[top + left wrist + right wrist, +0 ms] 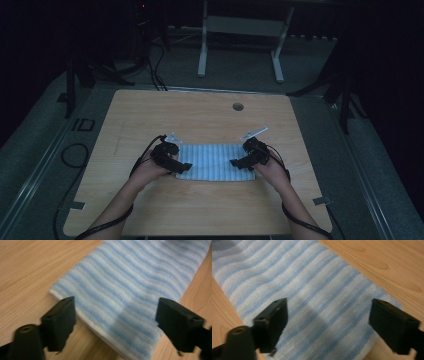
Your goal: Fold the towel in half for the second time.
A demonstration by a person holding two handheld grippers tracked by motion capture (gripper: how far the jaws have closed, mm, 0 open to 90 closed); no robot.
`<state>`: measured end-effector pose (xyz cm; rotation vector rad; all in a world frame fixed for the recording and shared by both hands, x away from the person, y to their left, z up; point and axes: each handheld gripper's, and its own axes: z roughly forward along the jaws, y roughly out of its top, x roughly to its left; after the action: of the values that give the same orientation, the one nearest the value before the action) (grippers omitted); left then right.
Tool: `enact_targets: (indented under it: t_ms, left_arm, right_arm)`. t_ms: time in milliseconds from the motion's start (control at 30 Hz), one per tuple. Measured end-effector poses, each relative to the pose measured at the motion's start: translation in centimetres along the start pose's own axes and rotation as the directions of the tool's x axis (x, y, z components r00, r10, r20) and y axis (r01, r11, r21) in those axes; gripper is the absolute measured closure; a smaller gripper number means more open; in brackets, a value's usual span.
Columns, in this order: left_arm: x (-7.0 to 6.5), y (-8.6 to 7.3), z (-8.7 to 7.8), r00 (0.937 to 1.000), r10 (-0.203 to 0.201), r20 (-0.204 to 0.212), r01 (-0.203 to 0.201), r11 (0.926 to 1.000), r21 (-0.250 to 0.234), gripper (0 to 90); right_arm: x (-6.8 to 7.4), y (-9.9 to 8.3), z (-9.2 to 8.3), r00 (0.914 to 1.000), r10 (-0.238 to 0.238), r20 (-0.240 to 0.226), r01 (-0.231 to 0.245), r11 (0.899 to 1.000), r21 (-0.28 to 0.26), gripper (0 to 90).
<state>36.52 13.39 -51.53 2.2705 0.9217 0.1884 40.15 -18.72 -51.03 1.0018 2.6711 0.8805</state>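
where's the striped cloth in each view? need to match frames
High view: the cloth lies mid-table, between the left gripper and the right gripper.
Left gripper view: the cloth runs from top right down to bottom centre, its near end between the open jaws.
Right gripper view: it runs from top left to bottom right, under the open jaws.
Shared landmark: the blue-white stripes on the wood table.

Bare wooden tabletop (200, 210) is lying open all around the striped cloth (212, 162); the cable hole (238, 106) is sitting at twelve o'clock, well apart.
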Motion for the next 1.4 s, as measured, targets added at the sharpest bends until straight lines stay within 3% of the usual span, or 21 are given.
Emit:
enact_targets:
  t_ms: [200,400,500,667,700,933,1100,1200,1400]
  left_arm:
    - [0.0,-1.0,-0.6,0.9955,-0.017,-0.093,0.009,0.9969,-0.078,6.2]
    - [0.5,-2.0,-1.1,0.9896,-0.054,-0.134,0.036,0.9910,-0.129,3.1]
    - [0.7,-2.8,-1.2,0.9882,-0.078,-0.131,0.060,0.9888,-0.137,3.1]
    - [1.0,-4.1,-1.2,0.9880,-0.084,-0.130,0.068,0.9902,-0.122,3.1]
    - [1.2,-4.5,-1.4,0.9877,-0.101,-0.119,0.087,0.9893,-0.117,3.1]
    - [1.7,-6.1,-2.3,0.9788,-0.144,-0.146,0.128,0.9850,-0.116,2.6]
    - [2.2,-7.5,-2.8,0.9713,-0.171,-0.166,0.149,0.9793,-0.138,2.4]
    - [2.4,-8.2,-3.0,0.9663,-0.167,-0.196,0.142,0.9807,-0.135,2.4]
    - [3.0,-9.2,-3.6,0.9616,-0.197,-0.191,0.166,0.9723,-0.164,2.4]
  right_arm:
    - [-0.1,-0.6,-0.2,0.9997,0.001,0.025,0.001,0.998,-0.067,13.3]
    - [-0.4,-1.4,-0.3,0.9995,-0.012,0.028,0.014,0.997,-0.078,13.3]
    - [-0.6,-2.0,-0.5,0.9996,-0.004,0.029,0.007,0.996,-0.084,13.3]
    - [-1.0,-2.9,-0.8,0.9992,0.005,0.040,-0.001,0.995,-0.098,13.3]
    - [-1.1,-3.1,-0.9,0.9990,0.010,0.044,-0.006,0.995,-0.101,13.3]
    - [-2.2,-5.2,-2.0,0.9981,0.035,0.050,-0.027,0.989,-0.143,13.1]
    - [-2.8,-6.9,-2.7,0.9945,0.091,0.053,-0.079,0.978,-0.195,12.2]
    - [-3.2,-8.0,-3.0,0.9919,0.109,0.065,-0.094,0.975,-0.203,12.2]
    - [-3.9,-9.6,-3.8,0.9824,0.163,0.091,-0.136,0.958,-0.251,11.9]
